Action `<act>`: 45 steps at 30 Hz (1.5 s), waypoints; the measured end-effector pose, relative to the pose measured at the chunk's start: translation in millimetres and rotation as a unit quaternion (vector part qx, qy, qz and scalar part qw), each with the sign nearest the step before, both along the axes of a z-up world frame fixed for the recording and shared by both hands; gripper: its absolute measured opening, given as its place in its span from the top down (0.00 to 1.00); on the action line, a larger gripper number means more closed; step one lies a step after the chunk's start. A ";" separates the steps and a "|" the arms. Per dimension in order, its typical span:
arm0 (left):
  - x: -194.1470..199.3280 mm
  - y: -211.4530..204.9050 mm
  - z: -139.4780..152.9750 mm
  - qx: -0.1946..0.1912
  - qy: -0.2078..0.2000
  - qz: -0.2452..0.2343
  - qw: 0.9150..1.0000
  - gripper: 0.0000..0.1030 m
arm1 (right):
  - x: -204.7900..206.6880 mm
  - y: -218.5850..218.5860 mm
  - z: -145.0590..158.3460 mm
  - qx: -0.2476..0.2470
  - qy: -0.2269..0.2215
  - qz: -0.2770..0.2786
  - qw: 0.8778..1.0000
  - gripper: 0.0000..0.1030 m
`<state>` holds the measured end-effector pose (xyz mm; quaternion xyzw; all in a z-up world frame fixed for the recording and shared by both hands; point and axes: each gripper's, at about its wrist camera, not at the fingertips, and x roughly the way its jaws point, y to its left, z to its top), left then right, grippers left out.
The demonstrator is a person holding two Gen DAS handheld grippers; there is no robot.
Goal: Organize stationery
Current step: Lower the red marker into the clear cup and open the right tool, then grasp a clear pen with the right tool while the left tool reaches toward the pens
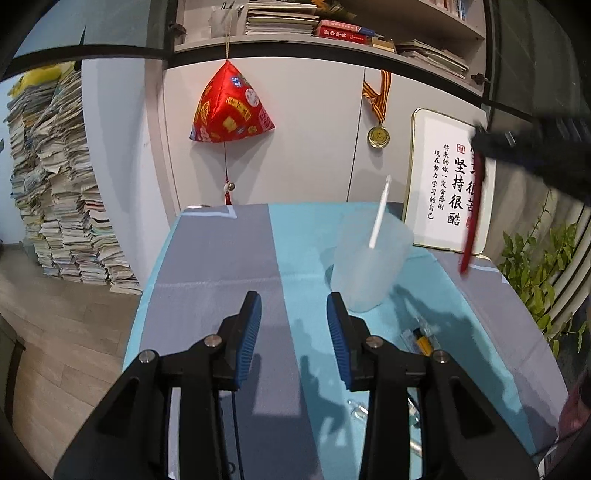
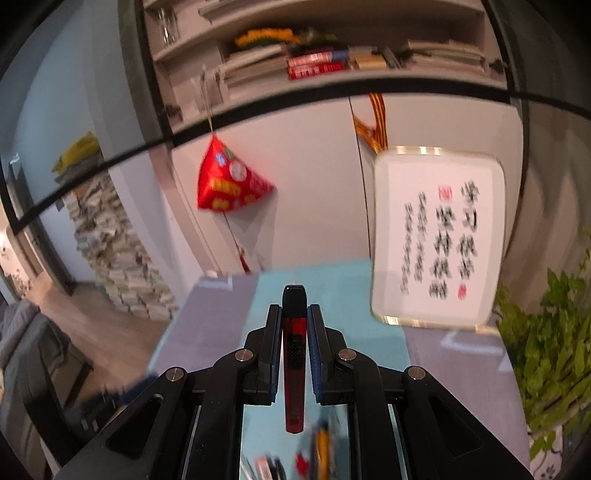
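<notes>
Red pen (image 2: 294,363) hung clamped upright; white pen (image 1: 378,218) leaned tilted inside frosted cup (image 1: 369,266) on surface.

A white gold-rimmed plaque (image 1: 439,184) leaning against the cabinet at the tabletop's far right corner carries black brush calligraphy in vertical columns. In the left wrist view the large column reads 坚持很酷; beside it, two smaller columns read 将来的你一定会感谢 and 现在努力学习的自己. A small red seal sits above the large characters and another near the lower right. In the right wrist view the same plaque (image 2: 436,236) is too blurred to read. Lettering on the red hanging ornament (image 1: 231,107), the gold medal (image 1: 378,136) and the red book spines (image 1: 341,31) cannot be made out.
</notes>
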<state>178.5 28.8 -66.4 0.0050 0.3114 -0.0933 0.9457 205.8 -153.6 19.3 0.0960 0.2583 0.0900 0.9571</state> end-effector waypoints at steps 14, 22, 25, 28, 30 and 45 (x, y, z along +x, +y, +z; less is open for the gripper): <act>14.1 12.0 -36.8 -0.028 0.030 -0.005 0.999 0.66 | 56.2 41.1 -13.5 -0.039 -0.031 -0.026 0.998 0.86; 18.2 15.7 -44.3 -0.030 0.036 -0.004 0.999 0.66 | 69.2 40.5 -45.3 -0.048 0.000 -0.025 0.999 0.86; 18.8 16.5 -44.9 -0.031 0.038 -0.004 0.999 0.66 | 71.9 38.4 -56.4 -0.039 0.018 -0.022 0.999 0.86; 17.9 17.0 -44.8 -0.030 0.035 -0.004 0.999 0.66 | 73.5 37.9 -63.9 -0.034 0.031 -0.019 0.999 0.86; 16.8 16.9 -44.7 -0.028 0.032 -0.005 0.999 0.66 | 73.9 38.7 -67.6 -0.037 0.037 -0.020 0.998 0.86; 20.0 15.2 -51.2 -0.024 0.049 -0.014 0.998 0.66 | 68.0 23.8 -86.5 -0.002 0.118 -0.009 0.993 0.86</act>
